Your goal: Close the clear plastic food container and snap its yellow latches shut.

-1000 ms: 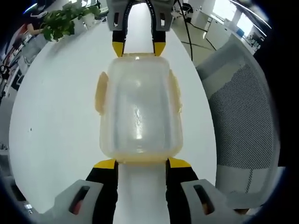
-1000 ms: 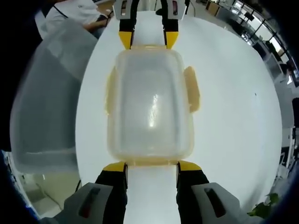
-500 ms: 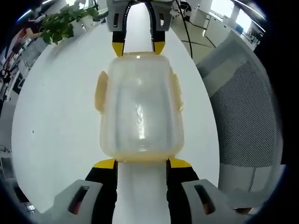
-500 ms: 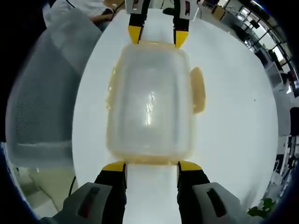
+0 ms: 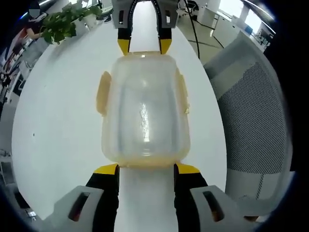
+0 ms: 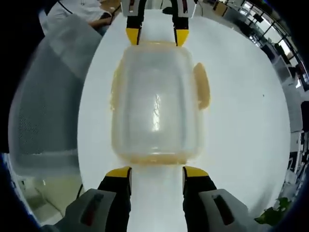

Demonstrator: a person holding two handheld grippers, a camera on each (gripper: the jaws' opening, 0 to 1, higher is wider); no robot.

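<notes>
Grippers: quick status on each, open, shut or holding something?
Left gripper: open, jaws at the near end of the clear container, holding nothing.
Right gripper: open at the opposite end, holding nothing.

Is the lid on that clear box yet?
On: the lid covers the container. One yellow side latch sticks outward, apparently unsnapped. The end latches cannot be judged.

Bare table (image 5: pixel 58 125) beside container (image 5: pixel 144 106)
</notes>
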